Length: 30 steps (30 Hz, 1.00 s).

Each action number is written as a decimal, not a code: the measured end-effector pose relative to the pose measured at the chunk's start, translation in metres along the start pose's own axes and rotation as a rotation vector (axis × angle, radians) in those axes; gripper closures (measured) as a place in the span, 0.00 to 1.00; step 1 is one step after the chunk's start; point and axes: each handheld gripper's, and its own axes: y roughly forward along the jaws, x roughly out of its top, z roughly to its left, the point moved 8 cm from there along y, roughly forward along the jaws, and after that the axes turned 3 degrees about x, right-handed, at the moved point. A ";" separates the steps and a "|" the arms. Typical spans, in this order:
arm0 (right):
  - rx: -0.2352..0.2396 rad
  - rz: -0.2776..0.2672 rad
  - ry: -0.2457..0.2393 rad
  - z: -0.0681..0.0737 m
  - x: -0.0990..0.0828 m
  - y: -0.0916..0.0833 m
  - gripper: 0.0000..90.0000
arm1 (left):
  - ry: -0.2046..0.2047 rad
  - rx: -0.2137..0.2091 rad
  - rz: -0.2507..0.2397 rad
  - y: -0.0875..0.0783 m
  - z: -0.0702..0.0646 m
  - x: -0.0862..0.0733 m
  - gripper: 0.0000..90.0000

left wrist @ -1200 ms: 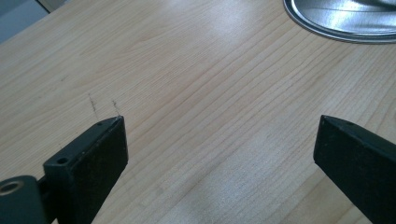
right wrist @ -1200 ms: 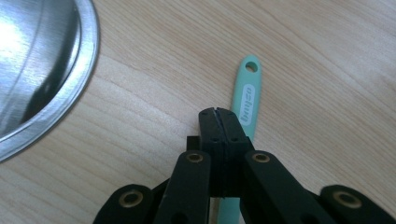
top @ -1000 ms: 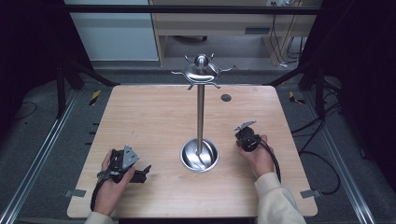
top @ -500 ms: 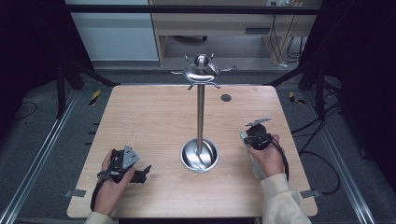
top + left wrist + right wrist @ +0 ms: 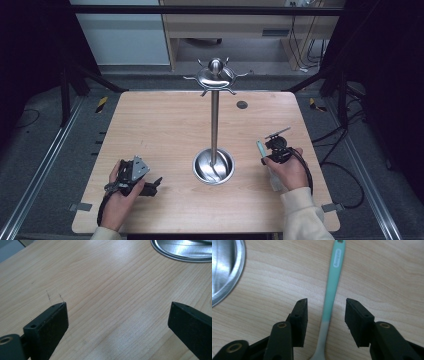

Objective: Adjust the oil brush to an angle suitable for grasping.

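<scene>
While my right gripper hangs half-open astride teal spoon handle, nothing held: centre jaws, drop to tabletop, close squarely. Left gripper wide open, empty.

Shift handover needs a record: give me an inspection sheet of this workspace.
Surface: wooden table, bare, dark round hole near far edge.
Job's things: steel hook stand at centre, hooks empty; teal-handled utensil flat on table, right of stand's base.
Clutter: nothing seen.
Grippers: left gripper open over bare wood; right gripper open, jaws either side of the handle, not touching.
Cables: black cable from right gripper.
Surroundings: grey floor, desk behind.
</scene>
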 end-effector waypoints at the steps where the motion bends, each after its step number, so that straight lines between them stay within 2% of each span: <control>1: -0.002 0.022 0.001 -0.002 -0.002 0.003 0.65 | 0.000 0.000 0.000 0.000 0.000 0.000 0.03; 3: 0.000 0.047 0.004 -0.003 -0.005 0.006 0.67 | 0.001 0.001 0.002 0.000 0.000 0.000 0.03; 12: 0.009 0.088 -0.001 -0.001 -0.006 0.013 0.78 | -0.002 0.002 -0.001 0.000 0.000 0.000 0.03; 23: 0.006 0.100 0.010 -0.001 -0.006 0.014 0.84 | -0.003 0.000 -0.002 0.000 0.000 0.000 0.03; 30: -0.017 0.103 0.009 -0.001 -0.005 0.014 0.89 | -0.001 0.000 -0.001 0.000 0.000 0.000 0.03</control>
